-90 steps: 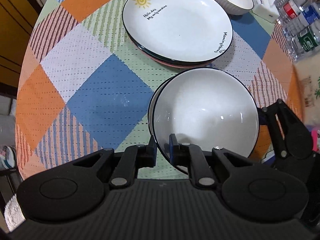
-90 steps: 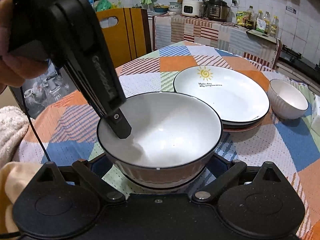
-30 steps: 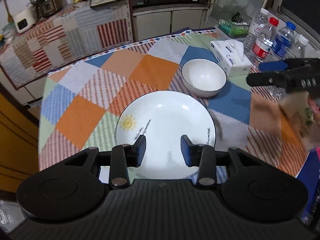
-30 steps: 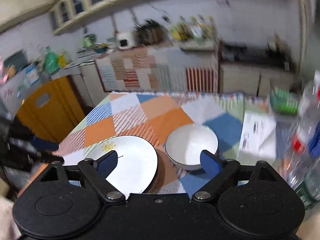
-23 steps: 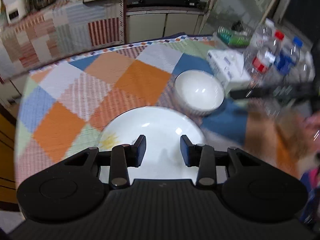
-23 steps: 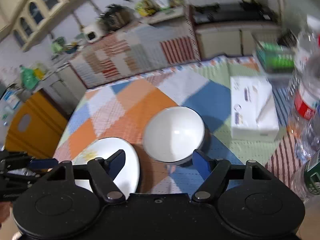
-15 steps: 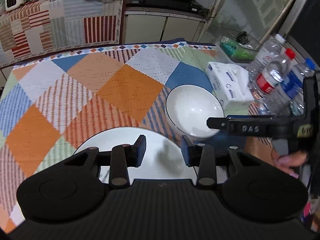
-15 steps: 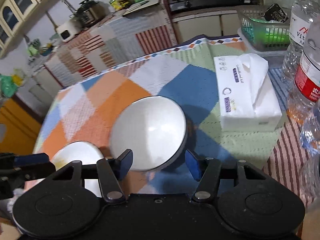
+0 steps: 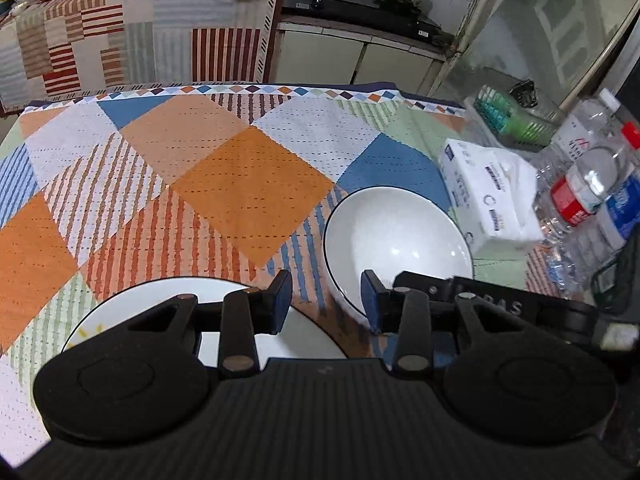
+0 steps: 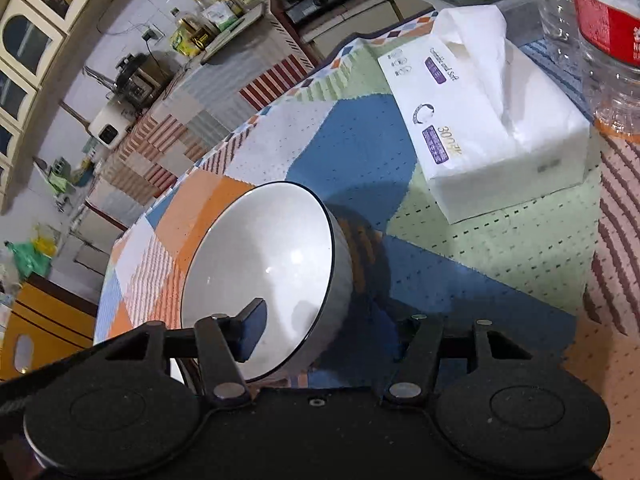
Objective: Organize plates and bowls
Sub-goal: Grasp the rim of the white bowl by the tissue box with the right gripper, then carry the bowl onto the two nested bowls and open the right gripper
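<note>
A small white bowl with a dark rim (image 9: 396, 248) stands on the checked tablecloth, right of the sun-print plate stack (image 9: 304, 336). My left gripper (image 9: 325, 304) is open and empty, hovering above the gap between plate and bowl. My right gripper (image 10: 320, 332) straddles the near wall of the bowl (image 10: 264, 276): one finger (image 10: 250, 328) is inside, the other is hidden behind the bowl's outer wall. The jaws are still apart and I cannot tell whether they touch the wall. The right gripper's finger also shows in the left wrist view (image 9: 492, 300).
A white tissue pack (image 9: 488, 196) (image 10: 488, 108) lies just right of the bowl. Water bottles (image 9: 588, 188) (image 10: 600, 20) and a green basket (image 9: 512, 120) stand at the table's right edge. A cloth-covered counter with appliances is behind the table.
Both grippers have left the stacked large bowls and moved to the small bowl. The right gripper has closed in and narrowed until its fingers straddle the bowl's wall. The left stays open.
</note>
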Motion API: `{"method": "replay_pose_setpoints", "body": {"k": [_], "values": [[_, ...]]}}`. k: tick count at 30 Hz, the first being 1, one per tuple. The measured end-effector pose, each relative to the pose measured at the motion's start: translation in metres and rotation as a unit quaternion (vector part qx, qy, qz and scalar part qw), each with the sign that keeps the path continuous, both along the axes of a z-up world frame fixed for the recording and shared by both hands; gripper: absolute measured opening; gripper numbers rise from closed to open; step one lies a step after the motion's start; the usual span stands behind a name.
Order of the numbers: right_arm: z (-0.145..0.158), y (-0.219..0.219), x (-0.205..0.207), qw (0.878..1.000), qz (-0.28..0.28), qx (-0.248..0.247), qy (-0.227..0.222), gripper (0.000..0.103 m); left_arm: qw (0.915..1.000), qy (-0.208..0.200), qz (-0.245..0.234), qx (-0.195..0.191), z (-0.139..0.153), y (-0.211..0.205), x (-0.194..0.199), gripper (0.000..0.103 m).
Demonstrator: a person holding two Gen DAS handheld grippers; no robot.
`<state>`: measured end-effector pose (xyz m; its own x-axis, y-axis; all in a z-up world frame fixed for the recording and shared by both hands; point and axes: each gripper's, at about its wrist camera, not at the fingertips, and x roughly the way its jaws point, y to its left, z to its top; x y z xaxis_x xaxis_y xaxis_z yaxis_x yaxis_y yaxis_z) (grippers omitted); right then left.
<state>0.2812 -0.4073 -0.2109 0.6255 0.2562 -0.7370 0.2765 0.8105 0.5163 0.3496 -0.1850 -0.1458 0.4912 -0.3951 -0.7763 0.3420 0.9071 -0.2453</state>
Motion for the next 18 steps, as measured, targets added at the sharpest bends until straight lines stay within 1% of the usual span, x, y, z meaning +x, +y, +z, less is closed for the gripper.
{"method": "replay_pose_setpoints", "body": {"k": [3, 4, 5, 6, 8, 9, 10, 11, 13, 15, 16, 17, 18], "values": [[-0.001, 0.002, 0.001, 1.000, 0.007, -0.012, -0.002, 0.053, 0.9997, -0.015, -0.004, 0.017, -0.006, -0.008, 0.004, 0.035], [-0.001, 0.002, 0.002, 1.000, 0.010, -0.022, 0.000, 0.045, 0.9997, -0.018, -0.004, 0.018, -0.008, -0.010, 0.004, 0.035], [-0.001, 0.002, 0.002, 0.999, 0.014, -0.031, 0.001, 0.041, 0.9997, -0.015, -0.003, 0.020, -0.010, -0.011, 0.004, 0.034], [-0.001, 0.001, 0.003, 0.999, 0.019, -0.031, -0.002, 0.039, 0.9998, -0.010, -0.003, 0.017, -0.012, -0.012, 0.005, 0.033], [-0.003, -0.005, 0.003, 1.000, 0.019, -0.013, -0.002, 0.030, 1.0000, -0.003, -0.006, 0.003, -0.016, -0.013, 0.004, 0.033], [-0.005, -0.009, 0.003, 1.000, 0.012, -0.010, 0.002, 0.028, 0.9999, 0.002, -0.010, -0.006, -0.017, -0.014, 0.004, 0.025], [-0.006, -0.011, 0.003, 1.000, 0.004, -0.008, 0.004, 0.020, 0.9996, 0.009, -0.020, -0.018, -0.018, -0.014, 0.002, 0.021], [-0.007, -0.013, 0.002, 1.000, 0.001, -0.009, 0.005, 0.013, 0.9993, 0.008, -0.027, -0.024, -0.018, -0.014, 0.000, 0.020], [-0.009, -0.018, 0.000, 1.000, -0.008, 0.008, 0.005, 0.014, 0.9989, 0.013, -0.037, -0.027, -0.017, -0.013, -0.004, 0.020], [-0.013, -0.028, -0.003, 0.998, -0.032, 0.051, 0.015, 0.013, 0.9984, 0.025, -0.042, -0.027, -0.014, -0.010, -0.008, 0.020], [-0.013, -0.031, -0.005, 0.997, -0.037, 0.064, 0.017, 0.013, 0.9984, 0.024, -0.048, -0.019, -0.010, -0.010, -0.012, 0.020], [-0.011, -0.030, -0.007, 0.997, -0.035, 0.069, 0.016, 0.014, 0.9983, 0.020, -0.055, -0.008, -0.006, -0.011, -0.017, 0.020], [-0.007, -0.027, -0.009, 0.998, -0.025, 0.062, 0.013, 0.014, 0.9980, 0.016, -0.061, 0.000, -0.002, -0.011, -0.021, 0.020]]}}
